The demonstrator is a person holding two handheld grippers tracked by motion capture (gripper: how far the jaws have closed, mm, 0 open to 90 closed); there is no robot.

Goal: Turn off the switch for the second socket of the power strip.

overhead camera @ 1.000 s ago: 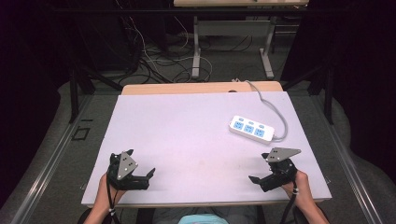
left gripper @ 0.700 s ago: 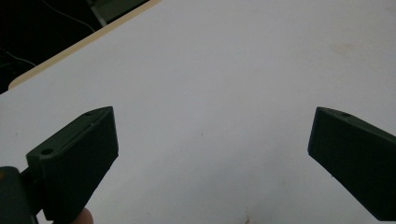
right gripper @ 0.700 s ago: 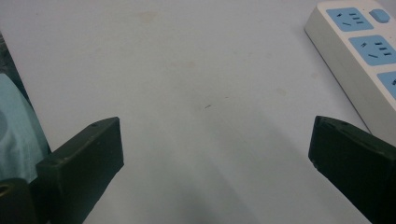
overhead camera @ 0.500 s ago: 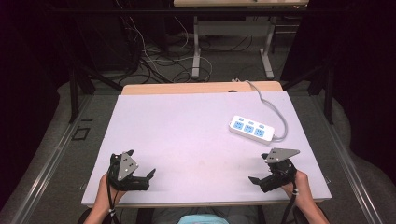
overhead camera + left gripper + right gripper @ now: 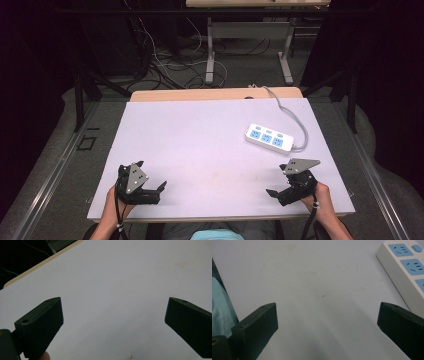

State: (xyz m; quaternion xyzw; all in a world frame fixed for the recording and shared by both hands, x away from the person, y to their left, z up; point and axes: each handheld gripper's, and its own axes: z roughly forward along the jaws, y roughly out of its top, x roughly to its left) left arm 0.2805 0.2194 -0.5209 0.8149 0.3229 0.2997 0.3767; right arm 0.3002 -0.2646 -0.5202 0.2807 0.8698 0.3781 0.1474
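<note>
Near the desk's (image 5: 200, 130) front edge, both my tongs rest released: left tongs (image 5: 150, 186), right tongs (image 5: 281, 186). White plastic power strip with blue sockets (image 5: 270, 138) lies just beyond the right. Risk: a careless reach snags its grey cable (image 5: 292, 116), dragging it.

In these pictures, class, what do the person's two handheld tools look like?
Both are black. The left tool and right tool each carry a grey three-cornered plate on top, trail a dark cable, and end in two blocky black jaws with small screw holes.

l gripper (image 5: 150, 186) jaws wide, r gripper (image 5: 283, 183) same
</note>
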